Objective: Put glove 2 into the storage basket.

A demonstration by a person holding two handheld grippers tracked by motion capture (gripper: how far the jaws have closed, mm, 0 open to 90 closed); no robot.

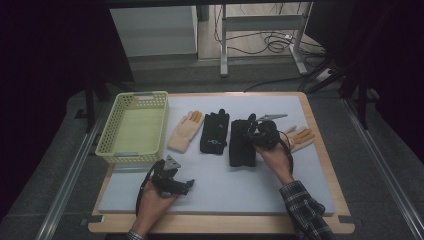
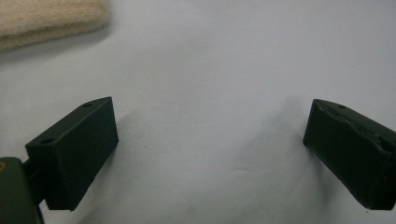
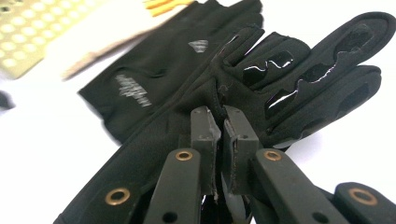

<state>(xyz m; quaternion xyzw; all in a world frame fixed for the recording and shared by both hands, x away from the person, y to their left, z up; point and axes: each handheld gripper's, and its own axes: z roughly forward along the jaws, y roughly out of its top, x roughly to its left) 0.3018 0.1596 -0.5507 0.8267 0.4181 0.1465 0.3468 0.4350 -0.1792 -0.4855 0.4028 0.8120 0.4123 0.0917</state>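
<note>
My right gripper [image 1: 251, 132] [image 3: 223, 122] is shut on a black glove [image 1: 241, 147] [image 3: 303, 65], pinching a fold of its fabric near the palm; the glossy-patched fingers fan out beyond the jaws. A second black glove [image 1: 215, 132] [image 3: 154, 74] lies flat just left of it. A cream glove with orange fingertips [image 1: 184, 131] [image 2: 46, 18] lies further left, and a matching one [image 1: 301, 136] sits to the right of my right hand. My left gripper [image 1: 187, 186] [image 2: 210, 149] stands open near the front left of the mat, with only bare white mat between its jaws.
A pale yellow perforated basket [image 1: 107, 131] [image 3: 23, 32] stands at the mat's left edge, beside the cream glove. The white mat [image 1: 225, 190] covers a wooden table. Table legs and cables lie on the floor beyond the far edge.
</note>
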